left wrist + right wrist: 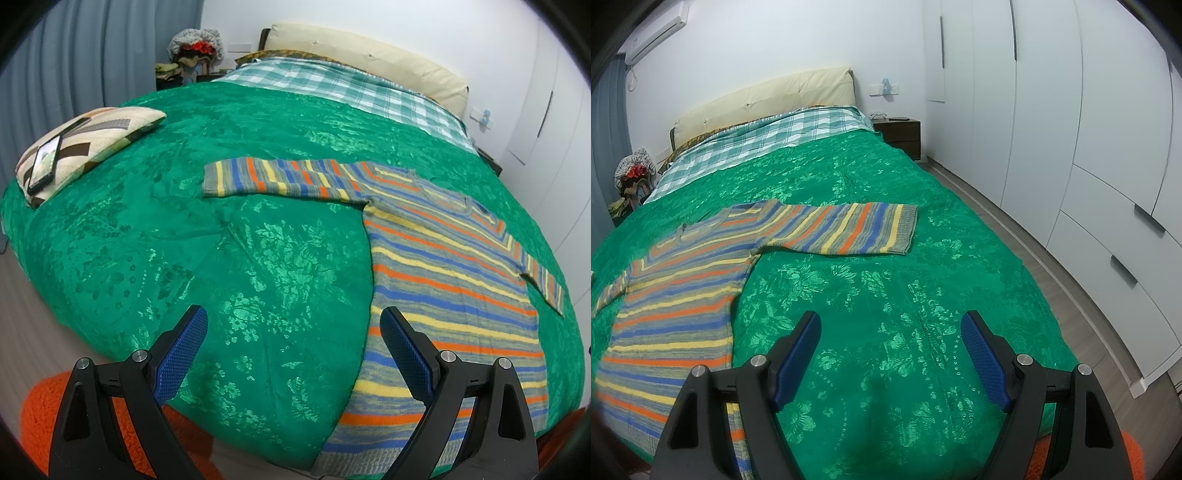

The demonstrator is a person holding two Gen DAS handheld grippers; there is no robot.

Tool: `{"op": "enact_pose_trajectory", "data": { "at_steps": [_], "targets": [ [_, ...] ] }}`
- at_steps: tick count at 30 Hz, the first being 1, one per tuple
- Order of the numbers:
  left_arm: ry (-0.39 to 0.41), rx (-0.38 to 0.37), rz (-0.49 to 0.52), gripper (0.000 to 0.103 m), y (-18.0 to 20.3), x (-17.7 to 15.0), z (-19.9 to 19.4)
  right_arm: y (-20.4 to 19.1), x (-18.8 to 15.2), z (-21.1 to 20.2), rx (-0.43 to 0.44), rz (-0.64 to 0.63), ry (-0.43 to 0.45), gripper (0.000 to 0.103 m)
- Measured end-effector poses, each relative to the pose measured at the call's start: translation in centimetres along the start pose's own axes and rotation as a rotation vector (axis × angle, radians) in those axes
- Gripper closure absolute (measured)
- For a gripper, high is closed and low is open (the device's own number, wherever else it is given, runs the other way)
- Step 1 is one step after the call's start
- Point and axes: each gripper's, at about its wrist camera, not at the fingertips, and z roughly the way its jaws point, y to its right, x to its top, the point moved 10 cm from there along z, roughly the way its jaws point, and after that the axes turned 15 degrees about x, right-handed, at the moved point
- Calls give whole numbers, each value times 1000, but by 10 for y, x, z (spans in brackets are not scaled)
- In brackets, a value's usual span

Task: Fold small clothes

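A striped knit sweater (447, 280) in grey, orange, yellow and blue lies flat on the green bedspread (221, 258), both sleeves spread out sideways. My left gripper (293, 325) hovers open above the bedspread at the bed's foot, its right finger over the sweater's hem edge, nothing between the blue pads. In the right wrist view the sweater (676, 295) lies to the left, one sleeve (849, 229) stretched right. My right gripper (890, 328) stands open over bare bedspread (905, 295), right of the sweater's body.
A patterned cushion (88, 147) with a phone (44, 164) on it lies at the bed's left side. A checked sheet (332, 85) and headboard (768, 96) are at the far end. White wardrobes (1071, 129) line the right; an orange rug (55, 424) lies below the bed's foot.
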Motion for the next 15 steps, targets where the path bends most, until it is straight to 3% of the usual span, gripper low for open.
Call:
{"op": "enact_pose_trajectory", "data": {
  "at_steps": [15],
  "targets": [
    [6, 1, -3, 8, -2, 1, -2, 1, 1, -3, -1, 3, 6, 25]
  ]
}}
